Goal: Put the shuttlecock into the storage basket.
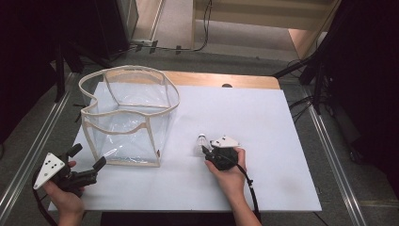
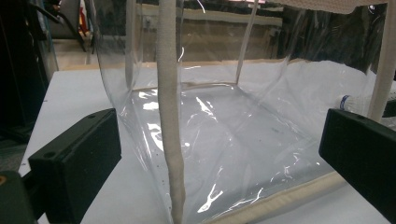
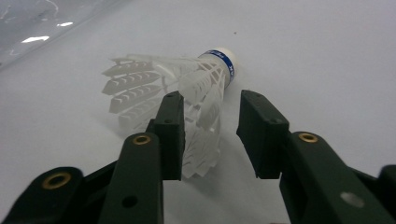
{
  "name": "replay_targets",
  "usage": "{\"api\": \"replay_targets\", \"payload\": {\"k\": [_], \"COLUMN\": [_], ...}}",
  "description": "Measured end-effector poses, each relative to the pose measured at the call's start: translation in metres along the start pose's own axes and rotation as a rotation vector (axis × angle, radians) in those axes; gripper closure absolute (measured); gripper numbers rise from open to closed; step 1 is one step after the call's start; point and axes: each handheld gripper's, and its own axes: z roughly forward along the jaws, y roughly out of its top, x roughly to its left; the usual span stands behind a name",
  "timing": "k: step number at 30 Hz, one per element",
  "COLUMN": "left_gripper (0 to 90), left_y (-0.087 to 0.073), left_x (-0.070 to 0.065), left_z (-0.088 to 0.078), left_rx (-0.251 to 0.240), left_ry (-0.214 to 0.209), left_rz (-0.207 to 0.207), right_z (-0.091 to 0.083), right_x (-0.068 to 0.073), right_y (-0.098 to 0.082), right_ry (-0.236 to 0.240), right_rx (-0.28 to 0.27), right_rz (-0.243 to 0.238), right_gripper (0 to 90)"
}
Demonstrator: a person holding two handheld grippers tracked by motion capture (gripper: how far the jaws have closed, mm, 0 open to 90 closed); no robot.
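Observation:
A white plastic shuttlecock (image 1: 202, 140) with a blue band on its cork lies on its side on the white board. My right gripper (image 1: 205, 151) points at it from the near side. In the right gripper view the shuttlecock (image 3: 187, 84) has part of its skirt between the jaws of the right gripper (image 3: 210, 100); the left jaw touches the feathers, and a gap remains at the right jaw. A clear plastic bag (image 1: 127, 117) with cream trim stands open at the left. My left gripper (image 1: 88, 156) is open beside the bag's near left corner, and the left gripper (image 2: 219, 140) faces the bag's corner seam (image 2: 168, 93).
The white board (image 1: 273, 141) covers a wooden table (image 1: 254, 81). Metal rails run along both sides, and dark stands and cables sit beyond the table's far edge. A person's hands hold both grippers at the near edge.

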Motion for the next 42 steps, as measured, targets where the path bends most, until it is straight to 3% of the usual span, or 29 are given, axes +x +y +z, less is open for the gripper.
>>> {"api": "replay_targets", "payload": {"k": [7,17,28,42], "left_gripper": [0.0,0.0,0.0,0.0], "left_y": [0.000,0.000,0.000,0.000], "left_x": [0.000,0.000,0.000,0.000], "left_z": [0.000,0.000,0.000,0.001], "left_rx": [0.000,0.002,0.002,0.004], "left_ry": [-0.001,-0.001,0.000,-0.002], "left_rz": [0.000,-0.001,-0.002,-0.001], "right_z": [0.002,0.001,-0.007,-0.026], "right_x": [0.001,-0.002,-0.007,-0.016], "right_y": [0.001,0.002,0.007,0.027], "right_ry": [-0.025,-0.017,-0.003,-0.001], "right_rx": [-0.013,-0.033,-0.078,-0.141], "right_rz": [0.025,0.046,0.044,0.033], "right_gripper": [70.1,86.0,87.0,87.2]}}
